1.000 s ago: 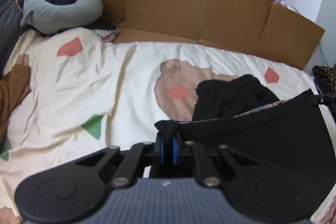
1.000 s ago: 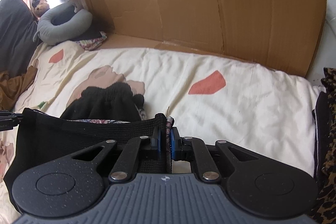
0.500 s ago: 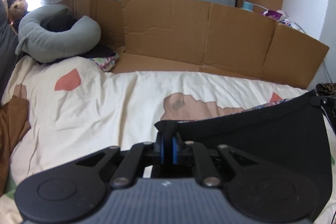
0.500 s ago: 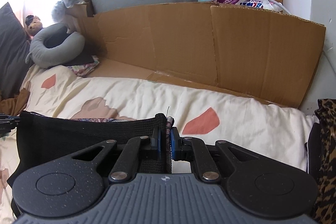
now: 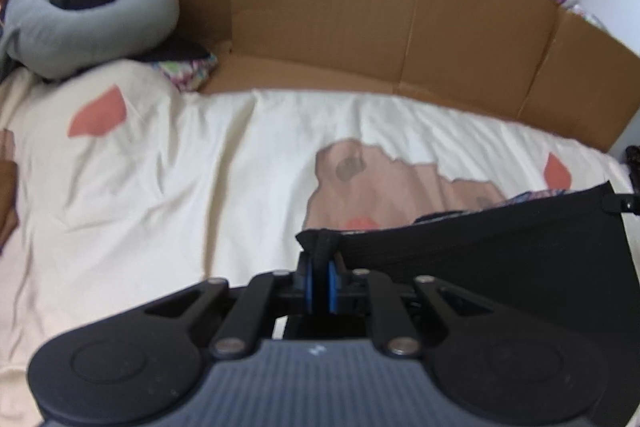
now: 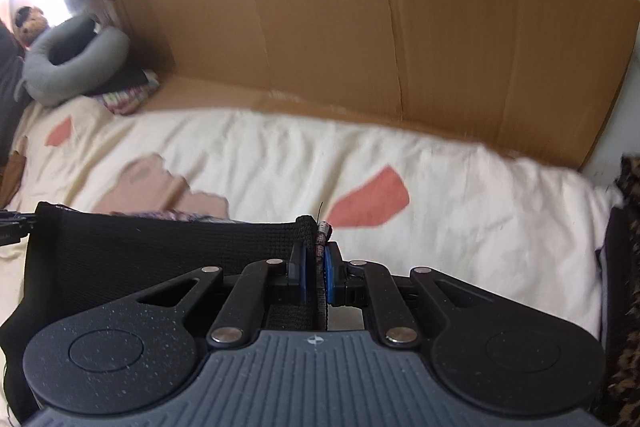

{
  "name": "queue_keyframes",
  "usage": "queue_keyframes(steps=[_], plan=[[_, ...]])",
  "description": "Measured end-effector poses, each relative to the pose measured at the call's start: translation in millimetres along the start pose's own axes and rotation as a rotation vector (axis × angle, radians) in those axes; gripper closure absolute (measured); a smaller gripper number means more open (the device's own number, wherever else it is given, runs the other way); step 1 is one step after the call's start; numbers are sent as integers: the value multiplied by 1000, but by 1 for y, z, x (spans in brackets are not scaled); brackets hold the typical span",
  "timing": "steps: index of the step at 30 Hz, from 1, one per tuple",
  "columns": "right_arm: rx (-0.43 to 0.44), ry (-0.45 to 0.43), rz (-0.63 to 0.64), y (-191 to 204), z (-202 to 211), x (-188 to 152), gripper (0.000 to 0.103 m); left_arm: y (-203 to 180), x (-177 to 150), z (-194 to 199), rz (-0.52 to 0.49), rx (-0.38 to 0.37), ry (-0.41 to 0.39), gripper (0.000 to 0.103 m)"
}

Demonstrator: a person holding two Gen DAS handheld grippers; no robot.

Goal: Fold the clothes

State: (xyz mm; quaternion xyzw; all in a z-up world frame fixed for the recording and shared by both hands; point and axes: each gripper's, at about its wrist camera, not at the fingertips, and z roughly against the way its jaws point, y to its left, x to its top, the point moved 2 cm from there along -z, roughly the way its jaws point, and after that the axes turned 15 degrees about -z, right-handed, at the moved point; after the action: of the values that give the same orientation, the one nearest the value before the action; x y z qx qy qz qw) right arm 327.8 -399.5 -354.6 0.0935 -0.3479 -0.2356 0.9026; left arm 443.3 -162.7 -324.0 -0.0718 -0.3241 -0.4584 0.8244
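room: a bedroom corner, with a flattened brown cardboard sheet propped as a wall along the far edge of the bed and a pale grey panel above it. Lots of daylight blowing out the top left.
surface: a bed under a cream duvet with red patches and a tan bear print, a bit wrinkled but mostly bare in front of the cardboard.
clutter: a grey horseshoe-shaped cushion sits at the left end of the cardboard, with a small folded patterned cloth tucked just beside it. A leopard-print fabric hangs off the bed edge past the right end of the cardboard.
garment: a black knit garment with a patterned lining is stretched taut between the two tools, held up over the duvet on the near side of the cardboard, its top hem running pretty much straight.
left tool: clamped tight on one top corner of the garment, blue pads pinching the hem.
right tool: same deal, closed on the other top corner, black knit and a bit of lining caught between the pads.
progress: early I'd say. It's picked up and spread by the corners, but no fold is visible yet.
left to do: probably lay it flat on the duvet, then fold it over and square it up.
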Motion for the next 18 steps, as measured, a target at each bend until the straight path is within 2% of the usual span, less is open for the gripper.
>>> queue_keyframes(steps=[3, 11, 18], plan=[[-11, 5, 25, 2, -6, -4, 95, -2, 0, -3, -18, 5, 1, 95], [-14, -59, 8, 2, 8, 1, 95, -1, 10, 1, -26, 19, -44, 95], [-58, -61, 15, 0, 3, 1, 95, -6, 15, -14, -47, 6, -25, 95]])
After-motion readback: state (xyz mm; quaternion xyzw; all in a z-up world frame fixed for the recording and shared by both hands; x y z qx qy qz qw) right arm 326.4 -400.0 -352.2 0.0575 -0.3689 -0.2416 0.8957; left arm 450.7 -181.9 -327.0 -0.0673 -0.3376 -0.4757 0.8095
